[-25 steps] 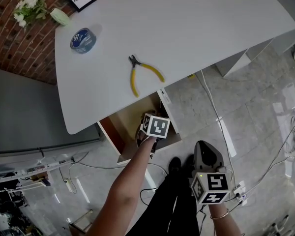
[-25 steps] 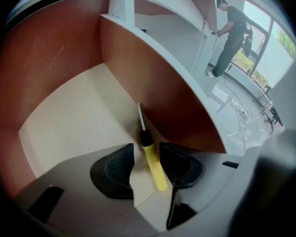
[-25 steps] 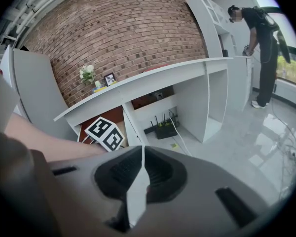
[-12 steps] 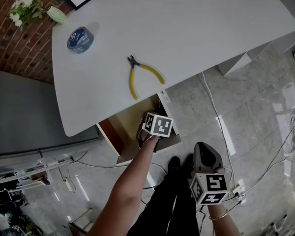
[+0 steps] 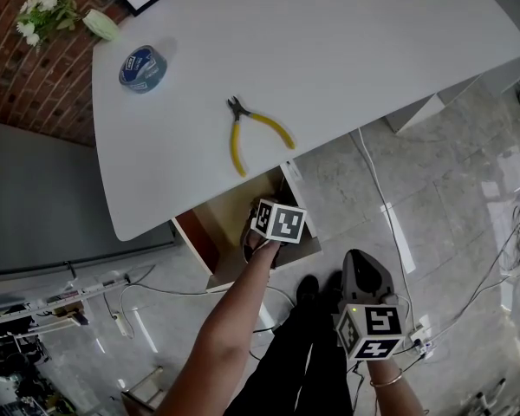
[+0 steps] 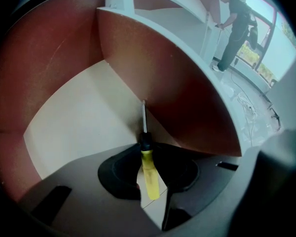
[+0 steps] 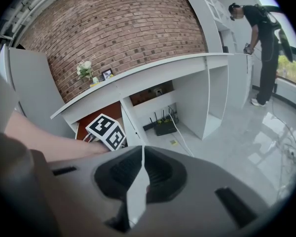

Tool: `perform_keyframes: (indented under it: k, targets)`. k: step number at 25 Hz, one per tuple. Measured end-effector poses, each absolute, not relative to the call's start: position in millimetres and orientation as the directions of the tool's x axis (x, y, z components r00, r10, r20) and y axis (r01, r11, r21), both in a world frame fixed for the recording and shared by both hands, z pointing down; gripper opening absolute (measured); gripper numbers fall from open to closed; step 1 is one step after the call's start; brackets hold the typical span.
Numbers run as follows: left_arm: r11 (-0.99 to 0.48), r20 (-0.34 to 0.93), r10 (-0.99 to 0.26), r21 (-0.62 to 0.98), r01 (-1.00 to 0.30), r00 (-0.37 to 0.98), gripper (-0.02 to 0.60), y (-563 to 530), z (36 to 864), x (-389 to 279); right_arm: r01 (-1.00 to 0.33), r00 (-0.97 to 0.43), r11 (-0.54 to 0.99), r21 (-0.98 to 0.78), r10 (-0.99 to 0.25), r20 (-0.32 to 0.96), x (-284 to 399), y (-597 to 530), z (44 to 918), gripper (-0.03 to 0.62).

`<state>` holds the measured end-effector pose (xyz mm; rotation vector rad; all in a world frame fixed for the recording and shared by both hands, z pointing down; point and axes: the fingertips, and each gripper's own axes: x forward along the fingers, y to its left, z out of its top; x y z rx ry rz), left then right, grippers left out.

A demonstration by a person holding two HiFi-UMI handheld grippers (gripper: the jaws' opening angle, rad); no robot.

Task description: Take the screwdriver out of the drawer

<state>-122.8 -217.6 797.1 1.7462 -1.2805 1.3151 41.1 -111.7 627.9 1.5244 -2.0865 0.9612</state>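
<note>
The left tongs [image 6: 144,146] reach steeply down into the open drawer [image 6: 84,117] under the white tabletop [image 5: 329,50]. Their jaws have just been closing and now pinch the screwdriver [image 6: 149,174] at the top of its yellow handle, by the black collar. The thin shaft points away toward the corner where the drawer's reddish-brown wall meets its pale floor, so the screwdriver is inside the drawer. The right tongs [image 7: 142,149] hang off to the side above the room's floor, near the person's legs, jaws together with nothing in them. Up on the tabletop lie yellow-handled pliers [image 5: 247,128] and, well apart from them, a blue roll of tape [image 5: 140,68].
</note>
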Motion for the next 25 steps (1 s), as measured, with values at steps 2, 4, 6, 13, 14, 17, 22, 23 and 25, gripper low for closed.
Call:
perform_keyframes:
  k: [2,4,6,13,14,17,22,23,25]
  targets:
    - [-0.357,0.940,-0.336,-0.075,-0.931,0.053,0.069,-216,796,-123,-0.937,-0.338,0.177,-0.301,-0.676,0.654,40,-112,627,0.014]
    - [-0.350,0.939,-0.338,-0.062,-0.935,0.064,0.069,-215,793,-124,-0.937,-0.339,0.178,-0.301,-0.677,0.653,39,-113,625,0.014]
    - [-0.345,0.936,-0.343,-0.053,-0.937,0.073,0.069,-214,787,-125,-0.936,-0.341,0.182,-0.301,-0.678,0.651,38,-113,622,0.014]
    - [-0.378,0.913,-0.391,-0.048,-0.924,0.113,0.067,-207,744,-131,-0.937,-0.340,0.191,-0.292,-0.688,0.642,37,-113,602,0.014]
    - [-0.384,0.908,-0.402,-0.048,-0.922,0.120,0.067,-207,736,-131,-0.938,-0.337,0.191,-0.288,-0.692,0.639,38,-114,598,0.014]
    - [-0.403,0.896,-0.422,-0.048,-0.914,0.139,0.067,-202,711,-129,-0.941,-0.330,0.194,-0.277,-0.705,0.628,39,-116,582,0.014]
    - [-0.408,0.874,-0.451,-0.020,-0.913,0.183,0.067,-198,670,-120,-0.937,-0.342,0.213,-0.275,-0.714,0.611,36,-116,561,0.014]
    - [-0.408,0.867,-0.461,-0.015,-0.913,0.192,0.067,-198,661,-118,-0.936,-0.345,0.215,-0.278,-0.714,0.610,35,-115,557,0.014]
    - [-0.408,0.850,-0.482,-0.004,-0.913,0.212,0.067,-196,643,-112,-0.935,-0.349,0.218,-0.280,-0.713,0.608,34,-113,551,0.014]
